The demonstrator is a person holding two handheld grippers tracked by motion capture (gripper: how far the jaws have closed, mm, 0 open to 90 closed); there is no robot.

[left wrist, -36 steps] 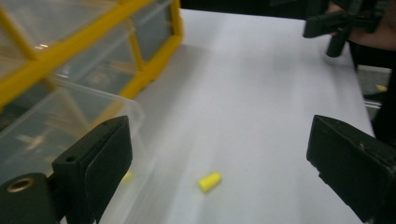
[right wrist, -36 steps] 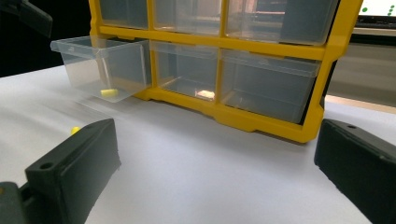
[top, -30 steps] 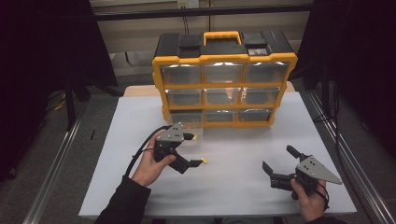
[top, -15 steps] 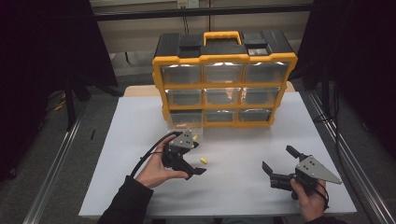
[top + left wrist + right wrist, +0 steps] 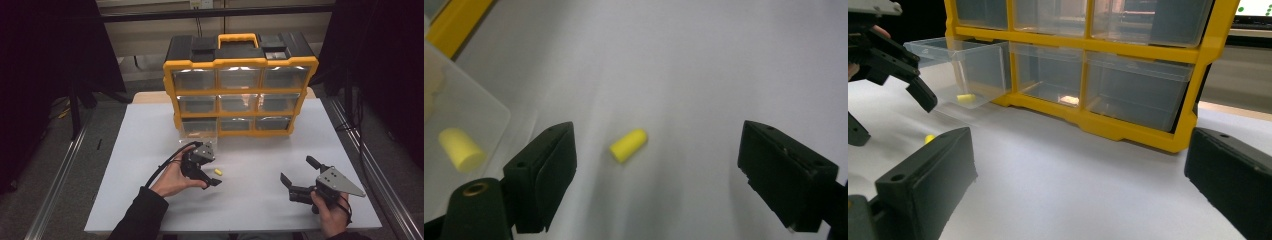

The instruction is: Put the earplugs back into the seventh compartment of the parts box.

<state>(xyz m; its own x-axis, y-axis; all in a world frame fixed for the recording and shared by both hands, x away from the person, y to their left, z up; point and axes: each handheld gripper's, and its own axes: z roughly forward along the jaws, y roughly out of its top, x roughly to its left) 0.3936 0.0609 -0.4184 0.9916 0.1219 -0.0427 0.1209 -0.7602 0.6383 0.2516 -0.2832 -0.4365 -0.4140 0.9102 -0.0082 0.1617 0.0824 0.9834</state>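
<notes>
Now left gripper [image 5: 214, 174] lower than before, jaws wide apart; yellow earplug [image 5: 628, 145] on table between them, untouched

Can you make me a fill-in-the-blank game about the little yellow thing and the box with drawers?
1. The left gripper hangs over a small earplug whose colour is ______.
2. That earplug lies on the white table, and the jaws around it are ______.
3. The organizer has one drawer pulled out, in its ______ row.
4. The handle on top of the organizer is coloured ______.

Missing words: yellow; open; bottom; yellow
</notes>
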